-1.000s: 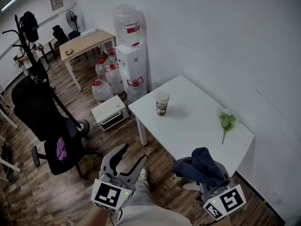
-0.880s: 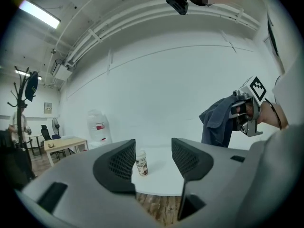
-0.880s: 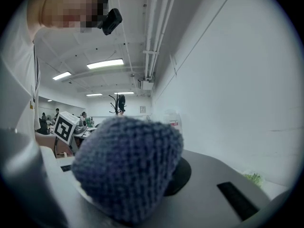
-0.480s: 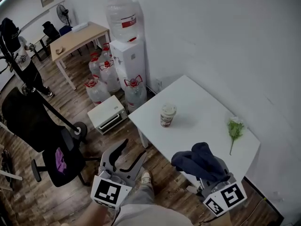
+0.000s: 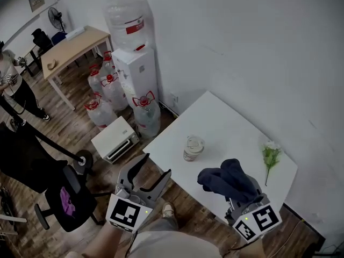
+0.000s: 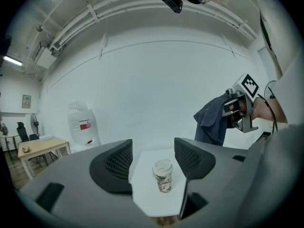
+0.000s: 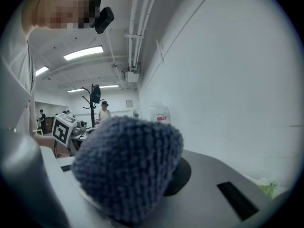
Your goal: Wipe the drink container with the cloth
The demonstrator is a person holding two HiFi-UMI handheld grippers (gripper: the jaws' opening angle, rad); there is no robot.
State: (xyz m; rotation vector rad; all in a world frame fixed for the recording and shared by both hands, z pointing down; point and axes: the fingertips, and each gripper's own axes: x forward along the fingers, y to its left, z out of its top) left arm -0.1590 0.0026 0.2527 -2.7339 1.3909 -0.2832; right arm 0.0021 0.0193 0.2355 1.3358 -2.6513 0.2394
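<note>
Pinching the cloth (image 5: 226, 179) at four o'clock of the cup (image 5: 192, 148), the right gripper (image 5: 236, 195) hasn't touched it; the left gripper (image 5: 156, 165), at eight o'clock, is opening empty; all wiping remains

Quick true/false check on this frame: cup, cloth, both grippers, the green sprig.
1. The cup stands upright on the white table. True.
2. The right gripper is shut on the dark cloth. True.
3. The left gripper grips the cup. False: its jaws are opening with nothing in them; the cup stands on the table ahead of it.
4. The cloth touches the cup. False: they are apart.
5. A green sprig lies on the table. True.
</note>
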